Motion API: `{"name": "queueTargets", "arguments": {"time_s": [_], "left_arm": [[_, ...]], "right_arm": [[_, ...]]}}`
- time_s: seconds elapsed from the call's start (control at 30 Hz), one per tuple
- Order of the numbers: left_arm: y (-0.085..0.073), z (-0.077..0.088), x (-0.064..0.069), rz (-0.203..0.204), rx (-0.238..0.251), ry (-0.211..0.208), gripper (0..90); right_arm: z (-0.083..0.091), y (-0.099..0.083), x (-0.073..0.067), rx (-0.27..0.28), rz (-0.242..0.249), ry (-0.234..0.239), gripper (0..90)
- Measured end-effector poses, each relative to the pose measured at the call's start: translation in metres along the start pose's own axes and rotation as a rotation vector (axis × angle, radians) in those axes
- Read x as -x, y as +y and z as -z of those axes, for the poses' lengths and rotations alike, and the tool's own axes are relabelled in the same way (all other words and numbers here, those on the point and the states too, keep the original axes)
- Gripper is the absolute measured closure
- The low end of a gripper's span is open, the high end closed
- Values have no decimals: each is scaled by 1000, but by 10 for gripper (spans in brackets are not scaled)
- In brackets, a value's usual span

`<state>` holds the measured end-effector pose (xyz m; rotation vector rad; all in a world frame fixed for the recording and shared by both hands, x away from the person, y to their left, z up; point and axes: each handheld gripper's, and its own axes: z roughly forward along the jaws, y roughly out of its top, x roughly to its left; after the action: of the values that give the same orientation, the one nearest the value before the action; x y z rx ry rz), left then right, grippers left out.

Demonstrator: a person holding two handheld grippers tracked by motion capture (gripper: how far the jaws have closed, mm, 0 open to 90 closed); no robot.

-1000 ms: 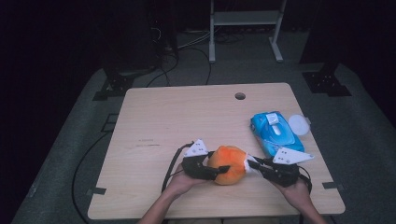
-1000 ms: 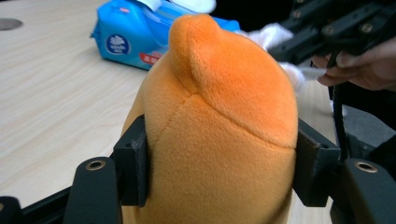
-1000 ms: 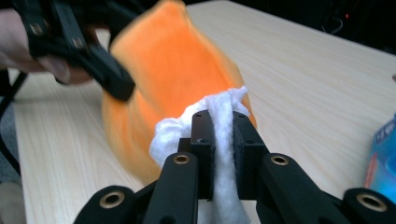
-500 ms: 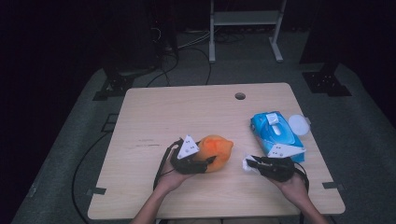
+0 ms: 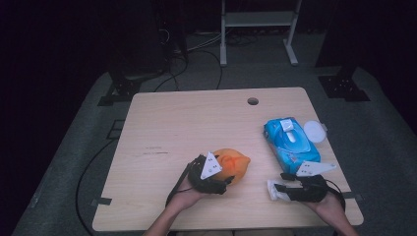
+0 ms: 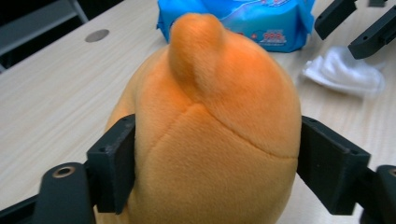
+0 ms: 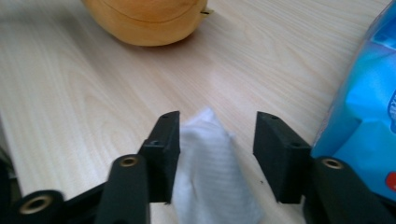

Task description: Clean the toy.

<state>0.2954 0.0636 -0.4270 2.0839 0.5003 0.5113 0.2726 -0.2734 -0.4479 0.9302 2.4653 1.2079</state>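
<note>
Orange plush toy (image 6: pixel 205 135) sits on the table (image 5: pixel 167 123) between the left gripper's (image 6: pixel 212 163) jaws, which have just been opening. Right gripper (image 7: pixel 217 140) (jaws just opened, spread) straddles a white wipe (image 7: pixel 210 172) beside the blue pack (image 5: pixel 291 139).
</note>
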Motion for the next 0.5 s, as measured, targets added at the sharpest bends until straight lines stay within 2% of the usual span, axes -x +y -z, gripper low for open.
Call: {"name": "queueTargets", "arguments": {"time_s": [0.17, 0.33, 0.5], "left_arm": [[-3, 9, 5, 5, 11, -35, 196], [-5, 17, 14, 17, 55, -113, 201], [-5, 21, 25, 7, 55, -168, 214]], "right_arm": [[3, 9, -8, 53, 21, 31, 447], [-4, 35, -23, 133, 55, 90, 446], [-15, 59, -34, 208, 72, 147, 446]]}}
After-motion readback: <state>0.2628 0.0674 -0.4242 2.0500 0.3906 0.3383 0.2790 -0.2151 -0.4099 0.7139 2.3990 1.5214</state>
